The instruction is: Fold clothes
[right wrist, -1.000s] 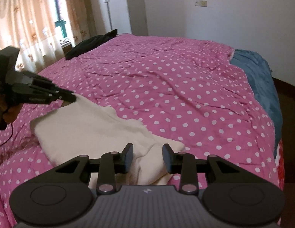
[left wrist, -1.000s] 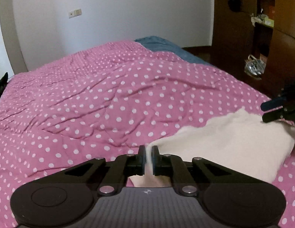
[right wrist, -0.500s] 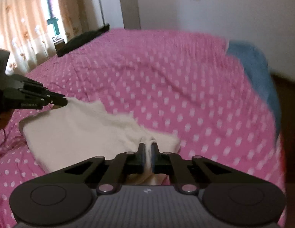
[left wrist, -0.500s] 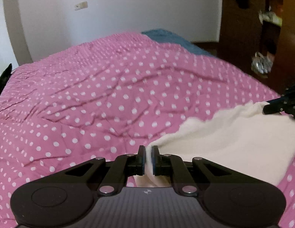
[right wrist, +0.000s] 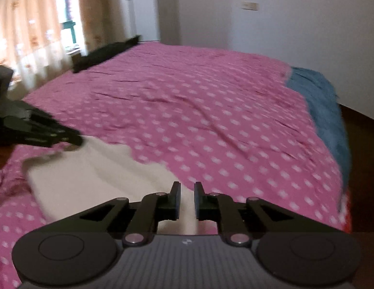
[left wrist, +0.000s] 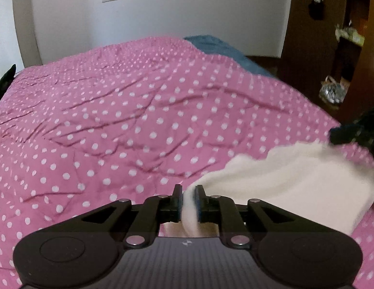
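Note:
A cream garment [left wrist: 295, 180] lies on the near part of a pink polka-dot bedspread [left wrist: 138, 120]. My left gripper [left wrist: 188, 192] has a corner of the cloth pinched between its pads, and its jaws are opening slightly. In the right wrist view the garment [right wrist: 102, 168] stretches left from my right gripper [right wrist: 187, 190]. Cloth fills that gripper's narrow gap too, and its jaws are also opening a little. Each gripper shows in the other's view at the opposite corner: the right gripper [left wrist: 341, 136] and the left gripper [right wrist: 73, 139].
A blue blanket [right wrist: 326, 110] hangs over the far right side of the bed. A dark garment [right wrist: 105, 55] lies at the far left by the curtains [right wrist: 30, 36]. Dark wooden furniture [left wrist: 331, 48] stands to the right of the bed.
The right gripper, open a second ago, has closed onto the garment's near edge. The left gripper kept its hold on its corner. Both views have shifted slightly and the cloth hangs tauter between them.

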A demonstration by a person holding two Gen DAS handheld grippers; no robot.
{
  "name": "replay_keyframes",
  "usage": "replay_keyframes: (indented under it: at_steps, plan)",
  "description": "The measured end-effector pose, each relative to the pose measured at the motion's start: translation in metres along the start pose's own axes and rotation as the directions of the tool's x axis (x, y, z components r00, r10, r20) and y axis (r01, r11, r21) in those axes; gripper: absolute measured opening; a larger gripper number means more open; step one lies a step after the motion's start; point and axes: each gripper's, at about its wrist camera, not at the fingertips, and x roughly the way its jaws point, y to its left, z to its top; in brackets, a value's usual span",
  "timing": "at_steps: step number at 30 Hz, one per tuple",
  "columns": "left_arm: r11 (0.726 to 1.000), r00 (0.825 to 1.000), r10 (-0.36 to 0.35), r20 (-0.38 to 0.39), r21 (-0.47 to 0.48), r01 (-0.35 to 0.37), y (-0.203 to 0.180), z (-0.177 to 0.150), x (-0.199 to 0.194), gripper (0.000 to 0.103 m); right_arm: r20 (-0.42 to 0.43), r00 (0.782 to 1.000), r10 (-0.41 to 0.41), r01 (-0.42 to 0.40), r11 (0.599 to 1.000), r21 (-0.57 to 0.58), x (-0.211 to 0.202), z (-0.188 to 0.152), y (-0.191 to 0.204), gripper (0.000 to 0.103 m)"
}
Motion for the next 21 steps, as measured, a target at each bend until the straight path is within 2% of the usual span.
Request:
replay_keyframes:
  at_steps: [2, 4, 7, 12, 15, 17, 21]
  plan:
    - [1.0, 1.0, -0.025, 0.01, 0.006, 0.025, -0.007, 0.004, -0.004, 0.014, -0.035, 0.999, 0.041, -0.042, 0.999, -0.03, 0.015, 0.007, 0.01, 0.01]
    - [0.998, 0.999, -0.036, 0.009, 0.043, 0.036, -0.017, 0.004, -0.006, 0.014, -0.075, 0.996, 0.04, -0.044, 0.997, -0.057, 0.033, 0.01, 0.016, 0.01]
    - [0.996, 1.0, 0.008, 0.004, 0.088, -0.008, -0.021, 0.002, -0.005, 0.016, -0.133, 0.991, -0.019, 0.007, 0.996, -0.086, 0.06, 0.009, 0.014, 0.009]
    - [0.995, 0.994, 0.104, -0.021, 0.004, -0.104, 0.012, 0.003, 0.003, 0.015, -0.109, 0.991, -0.073, 0.068, 0.997, -0.046, 0.048, 0.008, -0.004, 0.01]
    - [0.996, 0.998, 0.064, -0.023, -0.066, -0.066, 0.022, 0.002, -0.002, 0.014, -0.094, 0.994, -0.054, 0.051, 0.998, -0.036, 0.04, 0.01, -0.005, 0.011]
    - [0.997, 1.0, 0.007, -0.014, -0.074, -0.008, 0.015, 0.004, -0.007, 0.014, -0.089, 0.996, -0.01, 0.006, 0.999, -0.045, 0.04, 0.013, 0.001, 0.012]
    - [0.996, 0.995, -0.087, -0.043, -0.011, 0.086, -0.012, 0.012, 0.001, 0.015, -0.121, 0.992, 0.027, -0.042, 0.992, -0.118, 0.055, 0.021, 0.021, 0.012]
